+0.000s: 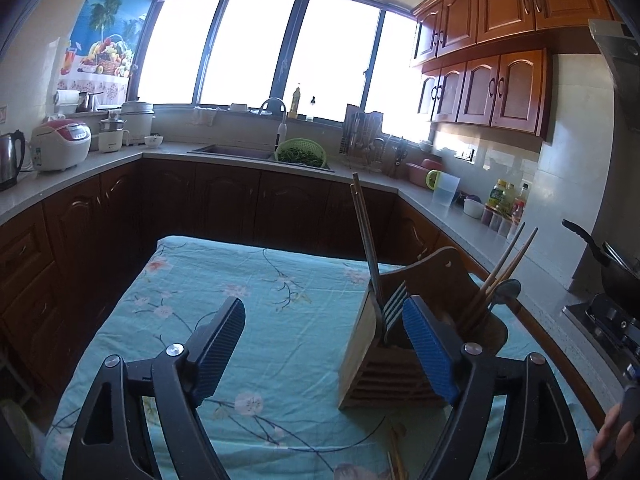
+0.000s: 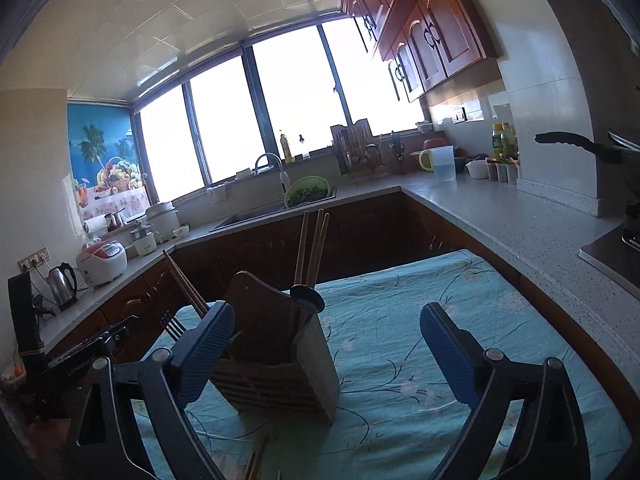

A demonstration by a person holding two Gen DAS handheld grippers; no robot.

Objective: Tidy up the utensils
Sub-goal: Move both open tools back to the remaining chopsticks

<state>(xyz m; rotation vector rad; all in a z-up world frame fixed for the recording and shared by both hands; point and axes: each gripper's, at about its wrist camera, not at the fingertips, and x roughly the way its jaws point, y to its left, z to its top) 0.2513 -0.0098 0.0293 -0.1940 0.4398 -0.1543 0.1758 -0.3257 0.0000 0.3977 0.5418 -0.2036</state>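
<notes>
Both the left tongs [image 1: 324, 344] and the right tongs [image 2: 326, 350] stand apart, gripping nothing. A wooden holder [image 1: 384, 364] on the cloth-covered surface [image 1: 224, 280] holds chopsticks [image 1: 366, 236], a fork [image 2: 172, 326] and a spoon [image 2: 307, 299].

The left gripper [image 1: 324, 344] fills the lower part of its view, jaws spread wide, with blue ribbed pads [image 1: 430, 354] facing each other and nothing pressed between them. The right gripper [image 2: 326, 350] likewise stands wide apart across the bottom of its frame, gripping nothing. A hand [image 1: 612, 446] shows at the lower right corner of the left view.
</notes>
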